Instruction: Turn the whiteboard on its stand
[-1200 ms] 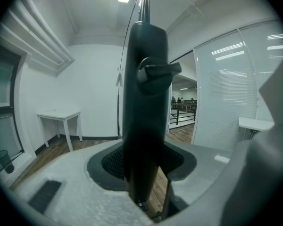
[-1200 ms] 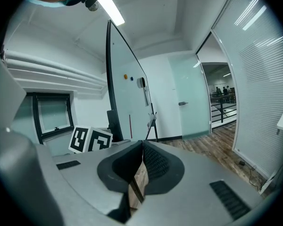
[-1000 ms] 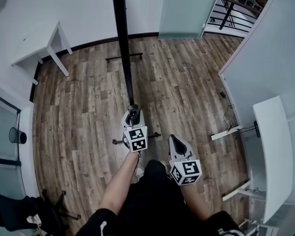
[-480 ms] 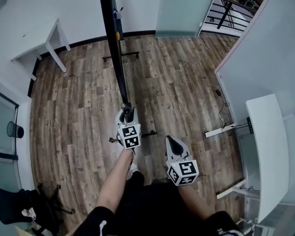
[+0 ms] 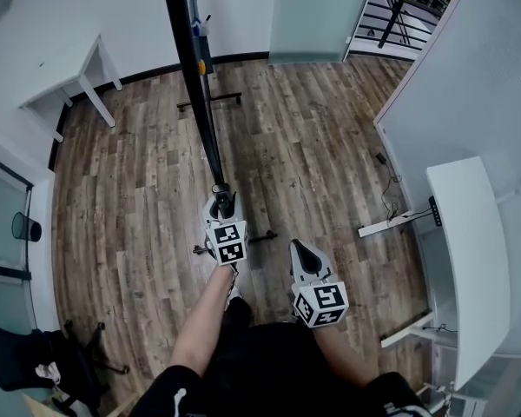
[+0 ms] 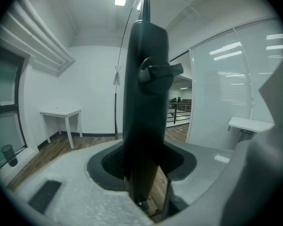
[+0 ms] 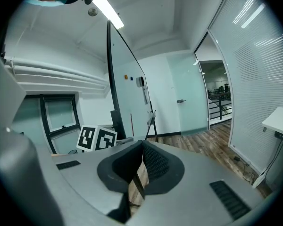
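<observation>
Gripping the near end of the whiteboard (image 5: 194, 68), the left gripper (image 5: 223, 200) has its jaws clamped on the dark upright edge. The left gripper view shows that black bar filling the gap between the pads, with a knob (image 6: 156, 71) high on it. It is not clear whether the bar is board frame or stand post.

- Board position: upright on its stand, edge-on to the head view, running from the gripper away toward the far wall. One stand foot (image 5: 210, 101) lies on the wood floor (image 5: 321, 163) at the far end. Another foot (image 5: 259, 237) sits just by the left gripper.
- Right gripper (image 5: 300, 248): off the board, held near the person's body to the right of the left one. Its pads are together with nothing between them. Its own view looks past them at the pale board face (image 7: 125, 93) and the other gripper's marker cube (image 7: 96, 139).
- White table (image 5: 69, 68) at far left, white desk (image 5: 469, 250) at right, both well apart from the board.

Step in hand, as judged: the swing itself, driven one-handed from the near end.

Next move calls for a firm left clamp and a steady push along an arc. The feet must stay clear of the person's shoes and the desk. The knob may need loosening if the board resists.
</observation>
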### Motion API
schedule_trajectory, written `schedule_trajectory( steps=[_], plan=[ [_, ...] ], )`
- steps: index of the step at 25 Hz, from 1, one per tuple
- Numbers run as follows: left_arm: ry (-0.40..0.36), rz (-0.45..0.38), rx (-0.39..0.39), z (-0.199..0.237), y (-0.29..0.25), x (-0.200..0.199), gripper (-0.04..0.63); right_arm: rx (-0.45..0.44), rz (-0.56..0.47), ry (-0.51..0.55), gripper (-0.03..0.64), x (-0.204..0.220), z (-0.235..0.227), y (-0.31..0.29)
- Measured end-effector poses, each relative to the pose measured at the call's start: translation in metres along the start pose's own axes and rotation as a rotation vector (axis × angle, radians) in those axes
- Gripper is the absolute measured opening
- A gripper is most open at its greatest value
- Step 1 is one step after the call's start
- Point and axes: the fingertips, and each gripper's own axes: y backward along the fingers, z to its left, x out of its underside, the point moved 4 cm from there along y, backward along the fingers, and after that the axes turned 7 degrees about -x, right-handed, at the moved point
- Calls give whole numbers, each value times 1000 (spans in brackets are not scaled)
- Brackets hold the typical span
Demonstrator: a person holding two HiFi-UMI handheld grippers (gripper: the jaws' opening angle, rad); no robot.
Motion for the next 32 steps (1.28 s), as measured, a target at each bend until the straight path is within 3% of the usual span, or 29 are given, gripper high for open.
schedule_trajectory(
  steps=[32],
  plan=[
    [11, -23, -23, -72, 149, 48, 183, -119, -18, 6, 12, 52, -7, 143]
  ],
)
